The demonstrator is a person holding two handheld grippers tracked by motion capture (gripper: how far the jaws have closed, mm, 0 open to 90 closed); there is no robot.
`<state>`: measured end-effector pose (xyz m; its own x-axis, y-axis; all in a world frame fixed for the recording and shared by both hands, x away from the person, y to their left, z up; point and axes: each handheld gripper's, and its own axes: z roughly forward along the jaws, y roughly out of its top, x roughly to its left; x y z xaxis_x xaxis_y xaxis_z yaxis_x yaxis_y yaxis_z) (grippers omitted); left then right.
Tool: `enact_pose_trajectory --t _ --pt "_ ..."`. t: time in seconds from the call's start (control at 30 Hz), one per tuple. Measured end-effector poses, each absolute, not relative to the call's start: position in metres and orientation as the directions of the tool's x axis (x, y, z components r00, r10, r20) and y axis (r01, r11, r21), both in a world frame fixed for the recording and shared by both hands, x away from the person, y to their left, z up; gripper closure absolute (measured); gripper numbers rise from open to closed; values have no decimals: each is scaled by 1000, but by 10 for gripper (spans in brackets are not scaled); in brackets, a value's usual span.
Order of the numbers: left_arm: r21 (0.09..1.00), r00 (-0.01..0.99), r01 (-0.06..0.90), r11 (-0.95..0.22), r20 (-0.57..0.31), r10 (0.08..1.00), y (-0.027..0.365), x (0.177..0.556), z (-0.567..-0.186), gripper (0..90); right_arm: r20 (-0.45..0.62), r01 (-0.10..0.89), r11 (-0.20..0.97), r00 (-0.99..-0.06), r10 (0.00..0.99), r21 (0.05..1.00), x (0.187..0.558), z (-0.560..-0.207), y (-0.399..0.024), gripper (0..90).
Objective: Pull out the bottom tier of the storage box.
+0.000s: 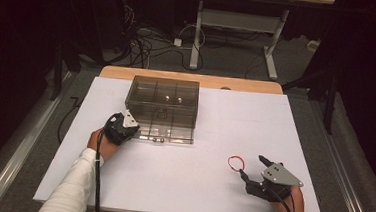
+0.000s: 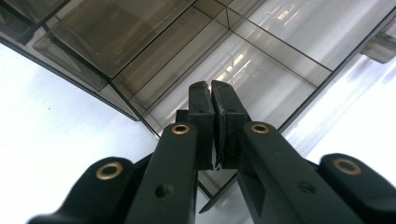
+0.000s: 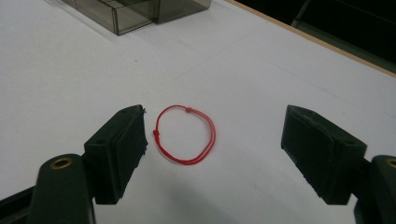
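Observation:
A smoky clear compartment box (image 1: 162,96) stands at the back left of the white table, its lower drawer (image 1: 171,134) pulled out toward me. My left gripper (image 1: 135,129) is at the drawer's left front corner. In the left gripper view its jaws (image 2: 212,93) are shut, pads together, over the drawer's floor (image 2: 266,74); I cannot tell if they pinch a wall. A red string loop (image 1: 235,163) lies flat on the right. My right gripper (image 1: 253,167) rests just right of it, open. In the right gripper view the loop (image 3: 188,110) lies between the spread pads (image 3: 121,140), nearer the left one and untouched.
The table top (image 1: 195,186) is a white sheet with a wooden edge (image 1: 247,84) at the back. The drawer's small handle (image 1: 157,140) sticks out at its front. Cables (image 1: 145,38) and another table's legs (image 1: 197,31) are on the floor beyond.

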<state>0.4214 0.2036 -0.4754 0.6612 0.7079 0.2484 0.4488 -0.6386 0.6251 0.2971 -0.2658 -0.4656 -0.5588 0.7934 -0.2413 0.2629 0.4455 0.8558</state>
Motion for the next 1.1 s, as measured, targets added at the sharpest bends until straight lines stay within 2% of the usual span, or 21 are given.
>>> enact_pose_trajectory --t 0.33,0.87,1.1 --pt "646 657 437 -626 246 713 206 416 -475 836 -243 262 448 -561 792 855 297 -465 -266 235" --pt "741 640 319 -590 291 711 203 401 -455 820 -242 259 445 -559 793 857 297 -465 -266 235" --pt "766 653 270 -583 299 696 199 395 -449 770 -243 258 445 -559 793 858 297 -464 -266 235"
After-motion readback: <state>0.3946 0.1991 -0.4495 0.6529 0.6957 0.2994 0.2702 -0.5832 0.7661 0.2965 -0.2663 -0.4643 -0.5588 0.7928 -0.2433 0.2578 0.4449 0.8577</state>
